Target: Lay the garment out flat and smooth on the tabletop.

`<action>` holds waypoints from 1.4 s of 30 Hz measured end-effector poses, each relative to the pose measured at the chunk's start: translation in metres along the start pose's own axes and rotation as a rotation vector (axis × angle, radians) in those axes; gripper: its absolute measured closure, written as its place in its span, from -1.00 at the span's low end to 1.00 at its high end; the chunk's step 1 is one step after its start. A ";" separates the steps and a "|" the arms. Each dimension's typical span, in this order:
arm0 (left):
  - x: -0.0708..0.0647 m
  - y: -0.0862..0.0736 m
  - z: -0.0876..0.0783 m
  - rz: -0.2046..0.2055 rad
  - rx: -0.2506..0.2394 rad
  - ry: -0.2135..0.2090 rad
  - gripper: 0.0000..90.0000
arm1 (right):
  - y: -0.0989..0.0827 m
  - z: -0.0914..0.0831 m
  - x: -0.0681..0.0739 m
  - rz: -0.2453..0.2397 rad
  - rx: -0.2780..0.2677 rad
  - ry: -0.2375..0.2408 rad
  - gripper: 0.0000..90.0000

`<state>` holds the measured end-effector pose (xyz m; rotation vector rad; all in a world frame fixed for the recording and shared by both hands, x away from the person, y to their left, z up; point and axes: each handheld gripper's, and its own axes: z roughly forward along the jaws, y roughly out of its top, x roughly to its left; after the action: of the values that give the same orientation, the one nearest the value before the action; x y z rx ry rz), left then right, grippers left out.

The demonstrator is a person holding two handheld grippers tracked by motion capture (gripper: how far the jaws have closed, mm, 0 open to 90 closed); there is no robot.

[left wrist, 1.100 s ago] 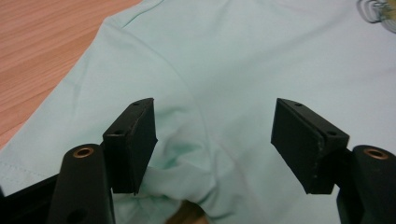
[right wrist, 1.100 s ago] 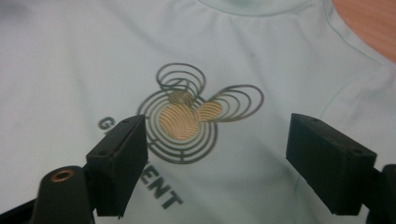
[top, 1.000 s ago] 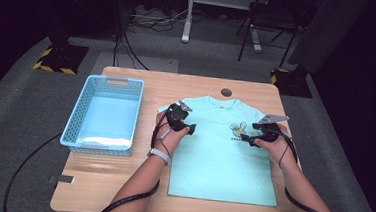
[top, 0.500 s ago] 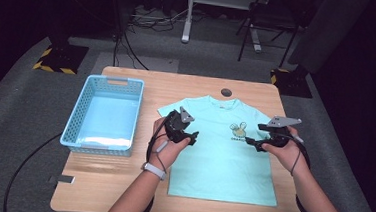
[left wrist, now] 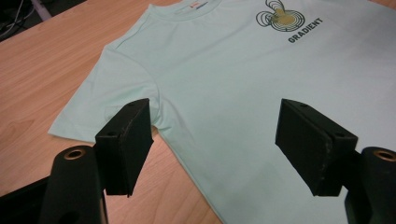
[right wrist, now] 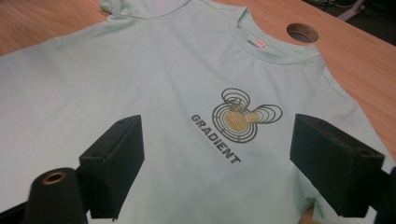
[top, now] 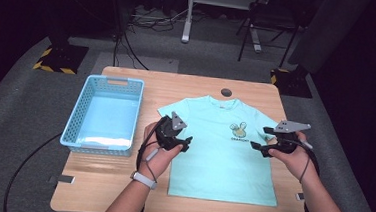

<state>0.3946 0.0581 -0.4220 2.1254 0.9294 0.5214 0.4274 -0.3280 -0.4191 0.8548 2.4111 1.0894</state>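
Wooden surface [top: 120, 181] w/ mint cotton tee [top: 221, 143] spread flat, perforated blue plastic basket [top: 106, 113] beside. Left gripper [left wrist: 215, 140] & right gripper [right wrist: 233, 163] above shirt, both jaws wide apart, holding nothing.

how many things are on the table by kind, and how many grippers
mint green t-shirt: 1
light blue plastic basket: 1
grippers: 2, left gripper and right gripper, both with jaws open above the shirt
total: 4
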 end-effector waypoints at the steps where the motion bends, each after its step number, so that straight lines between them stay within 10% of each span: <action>1: 0.000 -0.002 -0.002 -0.002 0.001 0.004 -0.40 | -0.001 -0.001 0.000 -0.001 -0.001 -0.001 -0.60; 19: 0.004 -0.024 -0.034 -0.009 -0.012 0.026 -0.43 | -0.017 -0.032 0.007 0.002 -0.003 -0.005 -0.60; 42: 0.016 -0.089 -0.075 -0.075 0.003 0.054 -0.44 | -0.058 -0.046 0.008 0.048 0.048 -0.012 -0.60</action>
<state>0.3191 0.1462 -0.4411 2.0794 1.0357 0.5418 0.3747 -0.3784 -0.4350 0.9370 2.4272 1.0453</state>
